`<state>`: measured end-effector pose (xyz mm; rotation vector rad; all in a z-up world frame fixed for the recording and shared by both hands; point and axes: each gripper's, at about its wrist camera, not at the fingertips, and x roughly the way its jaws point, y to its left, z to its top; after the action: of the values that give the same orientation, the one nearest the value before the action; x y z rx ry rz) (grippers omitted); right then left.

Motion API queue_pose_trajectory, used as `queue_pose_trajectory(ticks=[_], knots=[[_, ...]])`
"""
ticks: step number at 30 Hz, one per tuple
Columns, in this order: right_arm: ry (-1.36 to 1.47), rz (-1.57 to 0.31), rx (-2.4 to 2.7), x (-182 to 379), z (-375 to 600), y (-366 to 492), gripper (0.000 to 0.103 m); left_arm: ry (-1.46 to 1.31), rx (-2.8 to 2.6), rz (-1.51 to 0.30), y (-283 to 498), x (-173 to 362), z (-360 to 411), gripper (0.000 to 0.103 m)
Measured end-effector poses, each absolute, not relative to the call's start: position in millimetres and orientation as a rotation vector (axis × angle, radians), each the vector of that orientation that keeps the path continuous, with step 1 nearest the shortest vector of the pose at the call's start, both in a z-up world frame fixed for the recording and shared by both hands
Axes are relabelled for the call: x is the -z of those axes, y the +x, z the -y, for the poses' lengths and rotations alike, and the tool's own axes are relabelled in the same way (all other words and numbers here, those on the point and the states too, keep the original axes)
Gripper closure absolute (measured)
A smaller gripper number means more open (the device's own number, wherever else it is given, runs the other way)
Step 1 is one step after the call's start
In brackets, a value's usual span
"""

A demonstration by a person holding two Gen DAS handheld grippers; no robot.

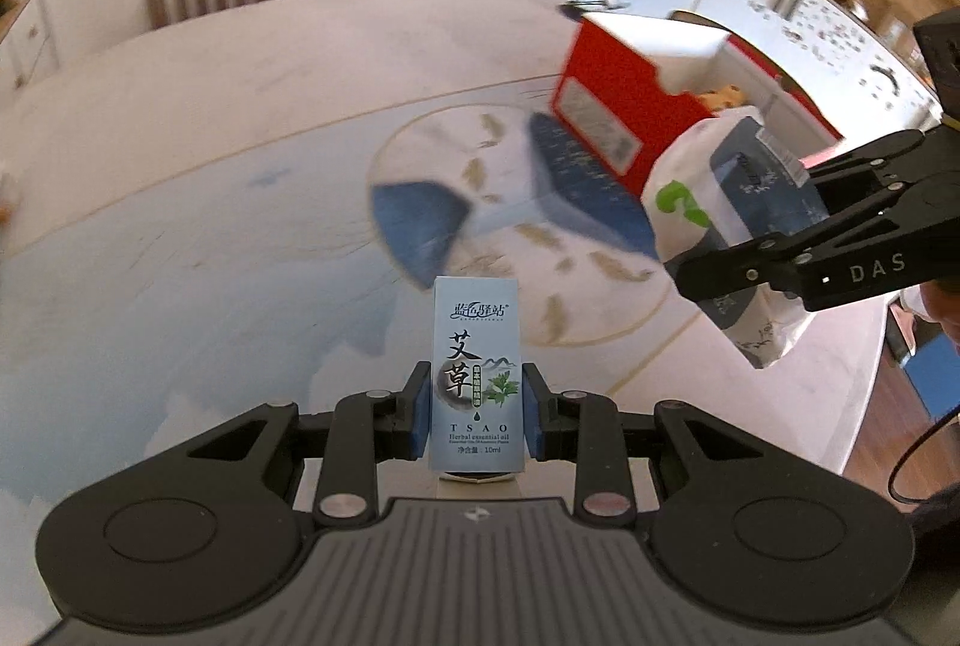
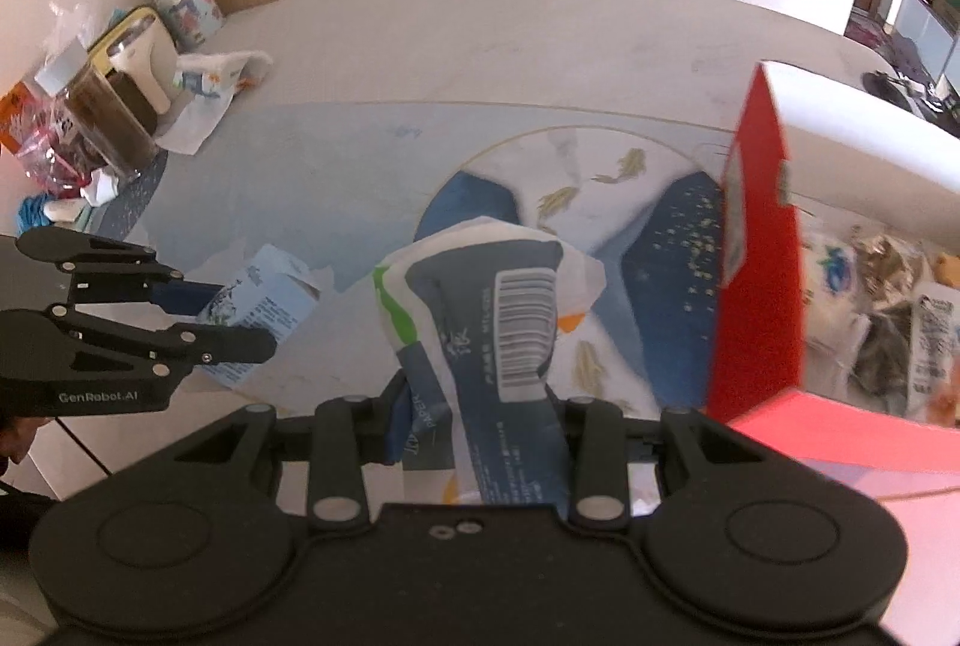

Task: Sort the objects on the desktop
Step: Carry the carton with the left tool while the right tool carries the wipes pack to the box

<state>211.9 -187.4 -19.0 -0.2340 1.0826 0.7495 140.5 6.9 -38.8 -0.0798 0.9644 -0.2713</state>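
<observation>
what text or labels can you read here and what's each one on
"艾草", "TSAO", "Herbal essential oil", "10ml": small blue box held in the left gripper.
"DAS": arm of the right gripper.
"GenRobot.AI": body of the left gripper, right wrist view.
"PAPER": tissue pack in the right gripper; its barcode digits are too blurred.
Red box label: unreadable.

- Lighting: bright, even daylight; shadows are faint.
- Blur: motion smears the red box (image 1: 606, 105) and table (image 1: 180, 166).
- Distortion: fisheye curvature bends both views' edges.
- Sharpness: the small carton (image 1: 477, 376) is crisp.
</observation>
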Motion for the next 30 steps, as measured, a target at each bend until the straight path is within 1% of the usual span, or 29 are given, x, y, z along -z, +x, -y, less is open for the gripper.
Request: queue_pose_trajectory(ticks=[16,30], knots=[[-0.135,-1.016,-0.627,-4.5,279.6,233.3,0.067,0.07,0.44,-0.905,181.7,4.2,90.1,0.075],[-0.112,-0.942,-0.552,-23.0,345.1,277.4,0.067,0.099,0.475,-0.873,225.0,-15.5,153.8,0.075]])
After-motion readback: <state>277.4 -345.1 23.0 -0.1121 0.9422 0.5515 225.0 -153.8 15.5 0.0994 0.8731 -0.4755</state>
